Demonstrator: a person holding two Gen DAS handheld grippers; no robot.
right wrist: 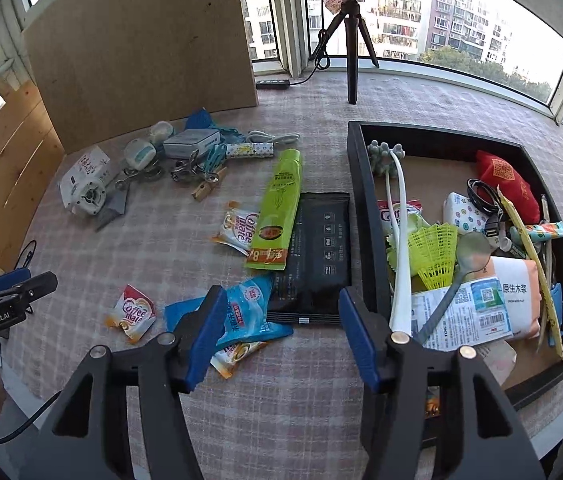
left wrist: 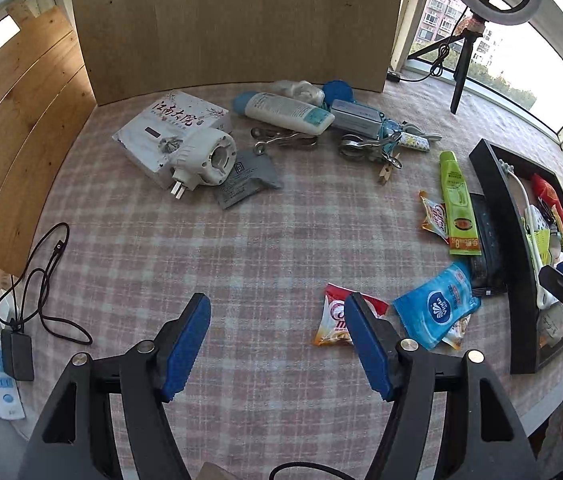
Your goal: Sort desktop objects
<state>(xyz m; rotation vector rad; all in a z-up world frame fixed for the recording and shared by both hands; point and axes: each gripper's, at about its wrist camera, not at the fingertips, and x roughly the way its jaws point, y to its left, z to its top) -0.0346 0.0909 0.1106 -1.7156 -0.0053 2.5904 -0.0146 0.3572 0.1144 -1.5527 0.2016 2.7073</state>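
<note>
Both grippers hang wide open and empty above the plaid tablecloth [right wrist: 301, 392]. The right gripper [right wrist: 277, 332] is the nearer one to the loose packets: the blue Vinda tissue pack [right wrist: 241, 316] lies just ahead of its left finger, long axis slanting up toward the black tray [right wrist: 357, 200] at right. The left gripper [left wrist: 277, 344] faces the Coffee-mate sachet [left wrist: 333, 320].

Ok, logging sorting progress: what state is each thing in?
Left tool: open, empty.
Right tool: open, empty.
Black tray: partly filled.
Green tube: capped, lying outside the tray.
Blue tissue pack: on the table, unsorted.
</note>
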